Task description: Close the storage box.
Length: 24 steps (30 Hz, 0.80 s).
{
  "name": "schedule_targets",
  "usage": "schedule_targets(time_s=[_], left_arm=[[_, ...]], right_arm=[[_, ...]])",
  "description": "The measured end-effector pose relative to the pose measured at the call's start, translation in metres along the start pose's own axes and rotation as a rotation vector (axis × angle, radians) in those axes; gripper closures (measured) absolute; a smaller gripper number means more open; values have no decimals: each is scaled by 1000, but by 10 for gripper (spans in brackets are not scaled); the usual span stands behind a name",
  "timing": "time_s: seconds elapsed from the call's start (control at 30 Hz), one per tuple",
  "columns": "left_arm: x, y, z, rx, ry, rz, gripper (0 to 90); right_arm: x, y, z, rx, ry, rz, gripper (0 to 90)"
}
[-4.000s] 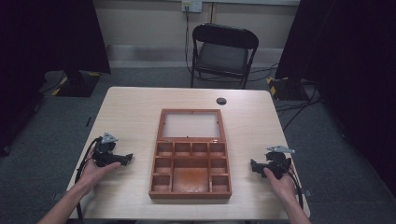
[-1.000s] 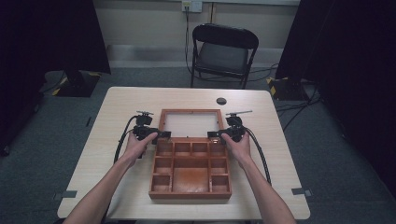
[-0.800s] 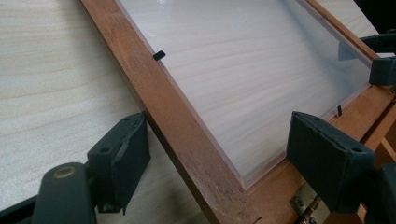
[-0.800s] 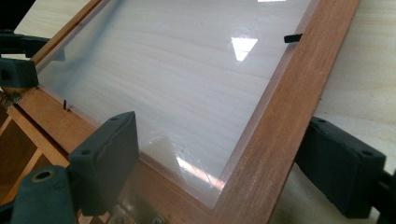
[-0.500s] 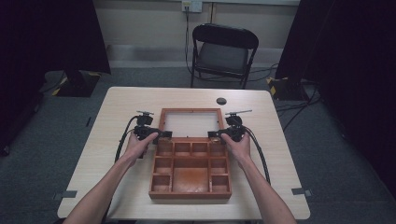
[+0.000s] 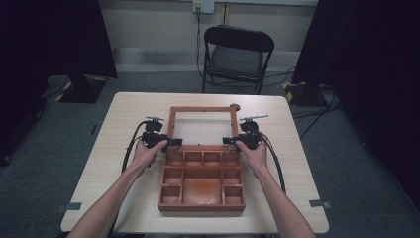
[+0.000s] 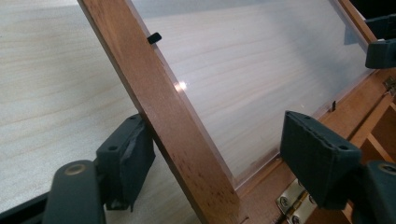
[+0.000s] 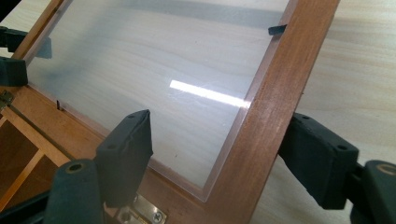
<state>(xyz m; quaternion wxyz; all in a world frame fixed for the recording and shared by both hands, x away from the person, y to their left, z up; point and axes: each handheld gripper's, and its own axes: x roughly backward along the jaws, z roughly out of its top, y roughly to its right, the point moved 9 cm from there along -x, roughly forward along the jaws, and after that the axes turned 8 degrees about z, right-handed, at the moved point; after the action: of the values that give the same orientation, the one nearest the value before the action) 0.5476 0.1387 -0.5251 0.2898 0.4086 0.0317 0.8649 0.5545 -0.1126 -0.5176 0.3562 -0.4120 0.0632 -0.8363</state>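
Two claws on the lid, one per side rail. Reddish-brown wooden compartment box (image 6: 202, 181) sits mid-counter on the pale wood-grain counter (image 6: 114, 163); its hinged wooden-framed lid with clear pane (image 6: 202, 126) lies open behind the box, away from the person, and looks tilted slightly up off the counter. Left claw (image 7: 224, 154) straddles the lid's left rail just past the brass hinge (image 7: 292, 207), jaws have just been closing; outer pad is on the wood, inner pad clear of it over the pane, so no firm grip yet. Right claw (image 8: 219, 154) mirrors it on the right rail, also closing, both pads close to the rail but contact not certain. Step in hand: grasping the lid to swing it shut. Next: finish the pinch on both rails, lift evenly, rotate about the hinges toward the box. No brands, labels or writing readable.
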Motion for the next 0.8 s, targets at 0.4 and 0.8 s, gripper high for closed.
schedule_targets(time_s=[0.4, 0.8], left_arm=[[15, 3, 12, -8, 59, -7, 328], [30, 5, 18, -27, 129, 0, 436]], right_arm=[[15, -6, 10, -2, 71, 67, 270], [33, -10, 17, -9, 129, 102, 402]])
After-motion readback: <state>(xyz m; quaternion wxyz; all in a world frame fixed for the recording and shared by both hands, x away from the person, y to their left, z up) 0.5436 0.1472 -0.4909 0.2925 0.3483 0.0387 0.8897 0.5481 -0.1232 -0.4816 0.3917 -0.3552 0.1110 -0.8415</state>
